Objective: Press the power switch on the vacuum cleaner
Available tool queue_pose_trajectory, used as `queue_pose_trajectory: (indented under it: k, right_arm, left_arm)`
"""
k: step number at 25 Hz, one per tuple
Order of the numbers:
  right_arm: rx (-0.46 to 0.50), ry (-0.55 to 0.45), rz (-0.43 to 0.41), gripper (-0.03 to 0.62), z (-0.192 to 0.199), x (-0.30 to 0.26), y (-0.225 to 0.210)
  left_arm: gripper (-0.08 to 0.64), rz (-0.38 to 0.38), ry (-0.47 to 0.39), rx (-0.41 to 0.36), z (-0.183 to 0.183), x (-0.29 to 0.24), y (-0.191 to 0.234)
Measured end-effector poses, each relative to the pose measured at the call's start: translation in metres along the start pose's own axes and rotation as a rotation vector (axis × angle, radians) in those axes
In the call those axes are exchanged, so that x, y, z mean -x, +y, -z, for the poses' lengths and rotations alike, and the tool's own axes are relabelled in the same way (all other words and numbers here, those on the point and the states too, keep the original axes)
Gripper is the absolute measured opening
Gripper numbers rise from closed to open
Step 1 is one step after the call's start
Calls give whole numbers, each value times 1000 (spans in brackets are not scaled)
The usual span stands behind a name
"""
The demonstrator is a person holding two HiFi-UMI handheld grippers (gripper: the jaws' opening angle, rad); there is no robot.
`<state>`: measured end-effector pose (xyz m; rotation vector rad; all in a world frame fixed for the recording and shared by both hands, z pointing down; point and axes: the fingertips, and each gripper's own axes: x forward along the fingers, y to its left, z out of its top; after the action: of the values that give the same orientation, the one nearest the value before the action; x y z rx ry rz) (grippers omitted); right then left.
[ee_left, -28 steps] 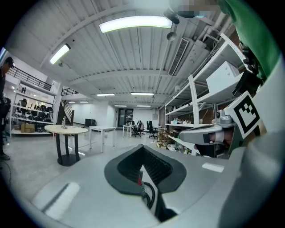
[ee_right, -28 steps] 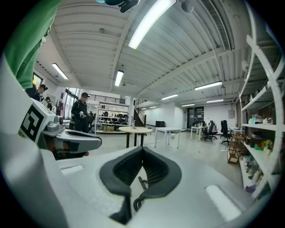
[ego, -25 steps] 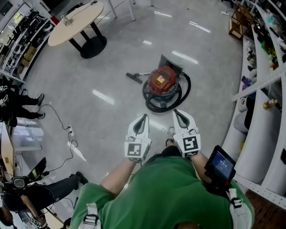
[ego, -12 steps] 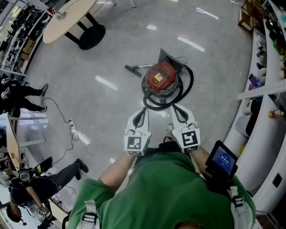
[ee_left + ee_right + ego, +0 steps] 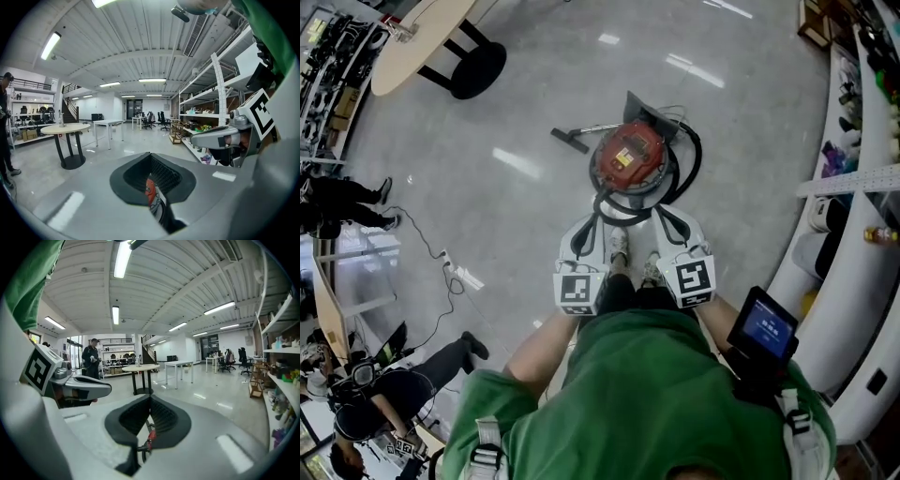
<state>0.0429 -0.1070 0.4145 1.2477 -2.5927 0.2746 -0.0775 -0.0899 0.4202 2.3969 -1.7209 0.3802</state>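
A red drum vacuum cleaner stands on the grey floor with its black hose coiled round its base. A floor nozzle lies to its left. My left gripper and right gripper are held side by side just short of the vacuum's near edge, both shut and empty. In the left gripper view only a red sliver of the vacuum shows through the gap behind the shut jaws, and the right gripper view likewise shows just a sliver of the vacuum. I cannot make out the switch.
A round table stands at the far left. A power strip with cable lies on the floor to the left, near a person. White shelving lines the right side. A small screen hangs at my right arm.
I have walked forward: the vacuum cleaner has come much closer, from well ahead of the grippers to just beyond their tips. Both grippers stay shut side by side.
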Motion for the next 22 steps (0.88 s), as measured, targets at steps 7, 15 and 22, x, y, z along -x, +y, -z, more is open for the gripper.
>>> queue_pose_trajectory:
  k: [7, 15, 22]
  right_arm:
    - [-3, 42, 37, 3, 0, -48, -16]
    - [-46, 106, 90, 3, 16, -101, -37]
    - [-61, 174, 89, 3, 49, -137, -51]
  left_arm:
    - [6, 71, 48, 2, 18, -53, 26]
    - [6, 127, 98, 6, 41, -101, 53]
    - [6, 136, 154, 16, 79, -140, 72]
